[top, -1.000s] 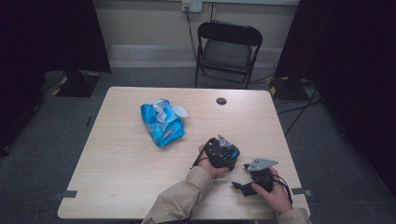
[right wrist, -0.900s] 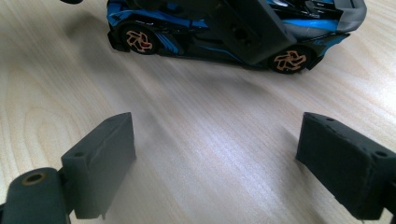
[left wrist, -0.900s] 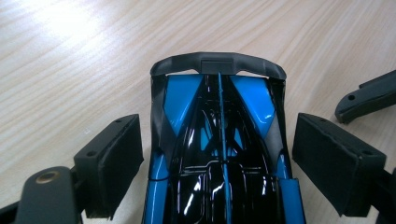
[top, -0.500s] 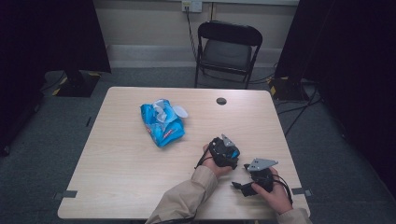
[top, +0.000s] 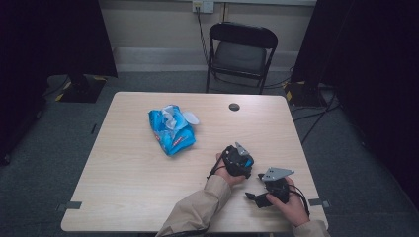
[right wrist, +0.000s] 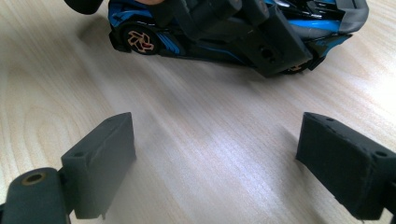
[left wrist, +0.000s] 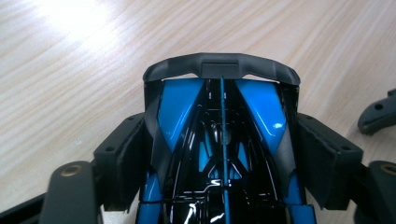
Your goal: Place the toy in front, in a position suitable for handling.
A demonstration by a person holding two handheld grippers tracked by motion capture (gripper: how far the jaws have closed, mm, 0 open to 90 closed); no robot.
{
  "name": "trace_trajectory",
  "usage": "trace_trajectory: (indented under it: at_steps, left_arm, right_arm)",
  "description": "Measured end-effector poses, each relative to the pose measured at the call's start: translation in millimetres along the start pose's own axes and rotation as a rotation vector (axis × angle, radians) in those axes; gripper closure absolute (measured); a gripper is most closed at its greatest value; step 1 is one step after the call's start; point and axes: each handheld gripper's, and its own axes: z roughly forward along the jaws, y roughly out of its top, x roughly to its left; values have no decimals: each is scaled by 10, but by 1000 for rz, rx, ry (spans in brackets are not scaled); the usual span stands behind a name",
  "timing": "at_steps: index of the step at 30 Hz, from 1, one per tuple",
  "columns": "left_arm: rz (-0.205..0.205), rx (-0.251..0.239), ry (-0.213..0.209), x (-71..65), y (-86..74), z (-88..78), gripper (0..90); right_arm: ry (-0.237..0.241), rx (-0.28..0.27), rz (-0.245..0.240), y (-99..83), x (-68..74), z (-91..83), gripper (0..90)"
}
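Note:
A blue and black toy car (left wrist: 219, 154) stands on the table near the front right. My left gripper (top: 237, 160) reaches over it from behind, and its pads (left wrist: 128, 158) lie against both sides of the car. The jaws have just been closing, with the car between them. In the right gripper view the car (right wrist: 187, 39) lies side-on, with the left gripper's jaw over it. My right gripper (right wrist: 215, 158) rests open on the table just in front of the car, with nothing between its pads. From above, the right gripper (top: 254, 197) lies near the table's front edge.
A crumpled blue wipes pack (top: 171, 131) lies left of centre on the wooden table (top: 123, 182). A round black cable hole (top: 234, 106) is near the far edge. A black folding chair (top: 242, 54) stands behind the table.
The left gripper has shifted slightly to the right over the car. The right gripper has kept still.

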Motion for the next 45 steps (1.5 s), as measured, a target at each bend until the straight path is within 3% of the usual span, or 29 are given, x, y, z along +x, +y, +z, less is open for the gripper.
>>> trace_trajectory:
  at_steps: [9, 16, 30, 33, 39, 45]
  left_arm:
    - [-13, 31, -32, 36, 9, -38, 254]
    - [13, 41, -36, 24, 8, -56, 255]
    - [13, 41, -6, 1, 31, -26, 245]
    - [16, 40, 16, -15, 53, -10, 181]
    - [11, 50, 40, -17, 102, 14, 169]
    - [-8, 48, 16, -20, 88, 66, 213]
  right_arm:
    - [0, 1, 0, 1, 0, -1, 105]
    - [0, 0, 0, 0, 0, 0, 105]
    - [0, 2, 0, 1, 0, -2, 105]
    - [0, 2, 0, 1, 0, -1, 105]
    - [0, 2, 0, 1, 0, -2, 105]
    - [1, 2, -1, 0, 0, -2, 105]
